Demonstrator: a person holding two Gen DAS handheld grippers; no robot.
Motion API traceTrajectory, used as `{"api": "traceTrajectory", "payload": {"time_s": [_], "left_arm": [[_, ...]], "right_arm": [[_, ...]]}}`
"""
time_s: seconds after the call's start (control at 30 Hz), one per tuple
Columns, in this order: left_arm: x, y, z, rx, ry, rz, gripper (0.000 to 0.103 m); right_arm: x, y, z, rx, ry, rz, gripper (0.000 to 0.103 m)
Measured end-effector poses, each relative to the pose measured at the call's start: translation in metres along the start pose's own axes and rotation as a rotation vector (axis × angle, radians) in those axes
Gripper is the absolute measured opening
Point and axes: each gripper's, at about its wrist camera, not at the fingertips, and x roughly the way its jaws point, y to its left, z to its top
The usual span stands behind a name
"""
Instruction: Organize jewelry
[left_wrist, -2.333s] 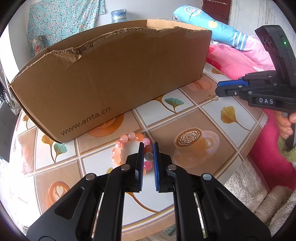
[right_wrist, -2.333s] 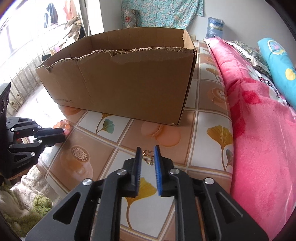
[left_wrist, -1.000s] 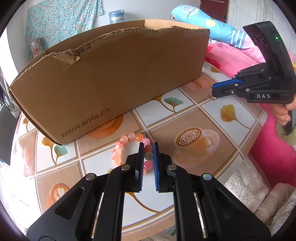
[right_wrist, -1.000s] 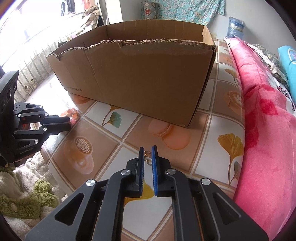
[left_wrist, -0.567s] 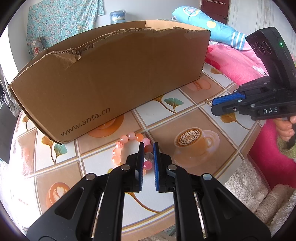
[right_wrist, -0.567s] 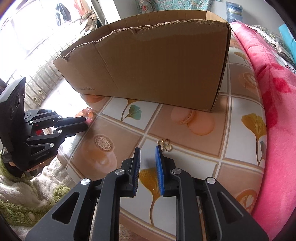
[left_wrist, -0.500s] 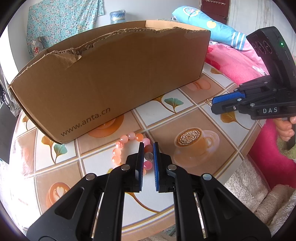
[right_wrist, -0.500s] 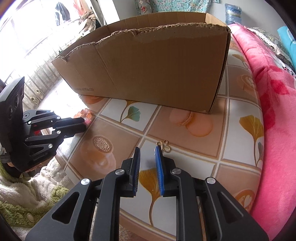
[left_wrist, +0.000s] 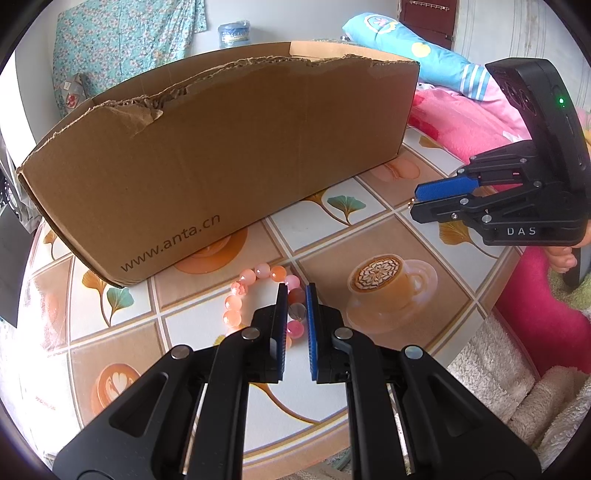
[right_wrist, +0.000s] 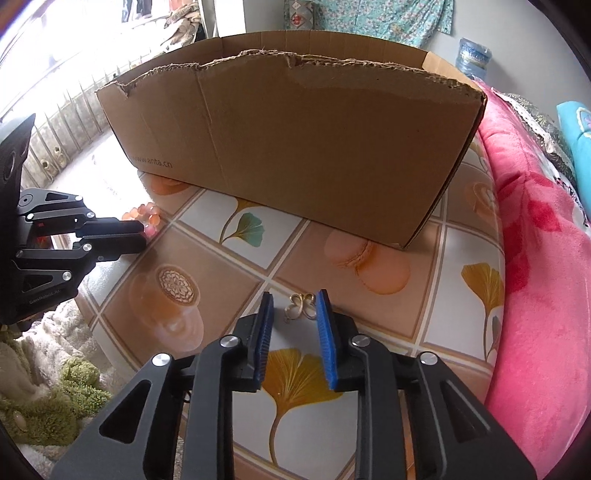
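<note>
The left tool (left_wrist: 296, 295) pinches the pink-and-orange glass bead bracelet (left_wrist: 258, 295) lying on the patterned tiled tabletop (left_wrist: 376, 236). The right tool (right_wrist: 294, 308), just opened, brackets the small gold wire clasp (right_wrist: 299, 306), pads apart from it, before the brown cardboard box (right_wrist: 314, 147).

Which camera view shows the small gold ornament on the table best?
The right wrist view: the gold ornament lies on the table in plain sight, between the open fingers of the right claw, untouched. In the left wrist view only a tiny gold speck shows at that claw's tips.
</note>
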Motion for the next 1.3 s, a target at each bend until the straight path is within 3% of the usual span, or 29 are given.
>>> {"api": "traceTrajectory", "payload": {"time_s": [0.23,0.3,0.53,0.67,0.73,0.9,1.0,1.2,1.23,1.3], "left_arm": [[0.0,0.0,0.0,0.004,-0.001,0.0,0.009],[0.0,0.0,0.0,0.005,0.0,0.0,0.009],[0.0,-0.001,0.0,0.006,-0.001,0.001,0.009],[0.0,-0.001,0.0,0.003,-0.001,-0.001,0.009],[0.0,0.0,0.0,0.003,-0.003,-0.001,0.009],[0.0,0.0,-0.001,0.003,-0.002,-0.001,0.009],[-0.001,0.0,-0.001,0.002,-0.002,-0.002,0.009],[-0.002,0.001,-0.002,-0.001,-0.006,-0.006,0.009],[-0.002,0.001,-0.002,0.0,-0.006,-0.006,0.009],[-0.002,0.002,-0.002,0.0,-0.006,-0.007,0.009]], "right_arm": [[-0.001,-0.008,-0.003,0.026,-0.011,0.023,0.016],[-0.003,-0.01,-0.004,0.039,-0.009,0.038,0.003],[-0.007,-0.014,-0.001,0.051,-0.011,0.041,0.003],[-0.011,-0.015,0.003,0.044,-0.013,0.012,0.016],[-0.01,-0.014,0.005,0.04,-0.021,-0.009,0.028],[0.0,-0.013,0.007,0.02,0.001,-0.013,0.029],[0.002,-0.012,0.01,0.014,0.014,0.006,0.011],[0.001,-0.015,0.01,0.041,0.005,0.013,0.01],[0.001,-0.015,0.008,0.045,0.001,0.017,0.003],[0.0,-0.017,0.008,0.054,0.003,0.024,0.003]]}}
